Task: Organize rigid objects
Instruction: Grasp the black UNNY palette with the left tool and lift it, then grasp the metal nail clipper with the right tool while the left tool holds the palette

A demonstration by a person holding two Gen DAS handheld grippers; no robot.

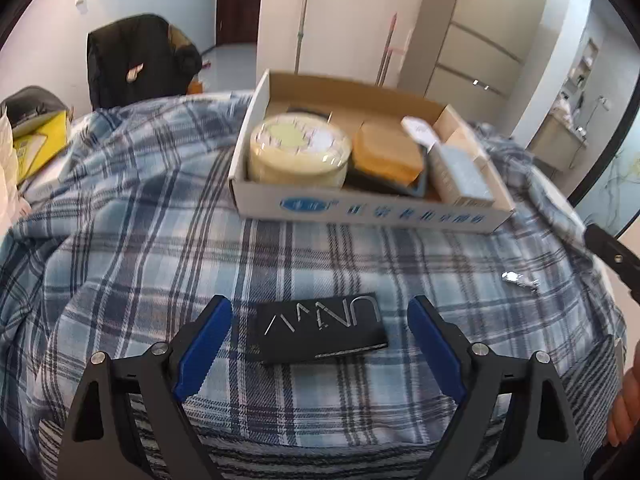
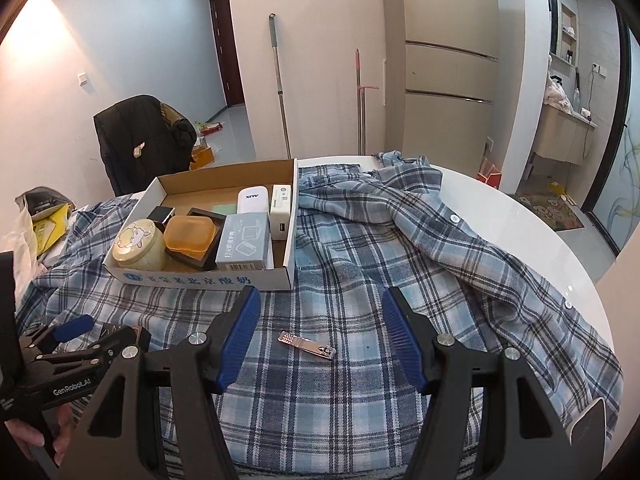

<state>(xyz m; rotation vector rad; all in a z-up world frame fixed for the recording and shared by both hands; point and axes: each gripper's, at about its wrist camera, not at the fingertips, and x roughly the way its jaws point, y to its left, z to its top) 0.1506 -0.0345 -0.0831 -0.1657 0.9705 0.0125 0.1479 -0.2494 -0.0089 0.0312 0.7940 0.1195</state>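
Note:
A flat black box with silver lettering (image 1: 318,326) lies on the plaid cloth between the fingers of my open left gripper (image 1: 320,312), which do not touch it. A silver nail clipper (image 2: 306,345) lies on the cloth between the fingers of my open right gripper (image 2: 320,308); it also shows in the left wrist view (image 1: 519,280). A cardboard tray (image 2: 200,278) behind holds a round cream tin (image 2: 138,246), an orange soap case (image 2: 190,234), a grey-blue carton (image 2: 244,246) and white boxes (image 2: 282,216). The tray also shows in the left wrist view (image 1: 360,210).
A blue plaid shirt (image 2: 400,248) covers a round white table (image 2: 540,232). A chair with a black jacket (image 2: 140,140) stands behind on the left. Yellow bags (image 1: 36,140) lie at the far left. Mop handles (image 2: 280,80) lean on the wall.

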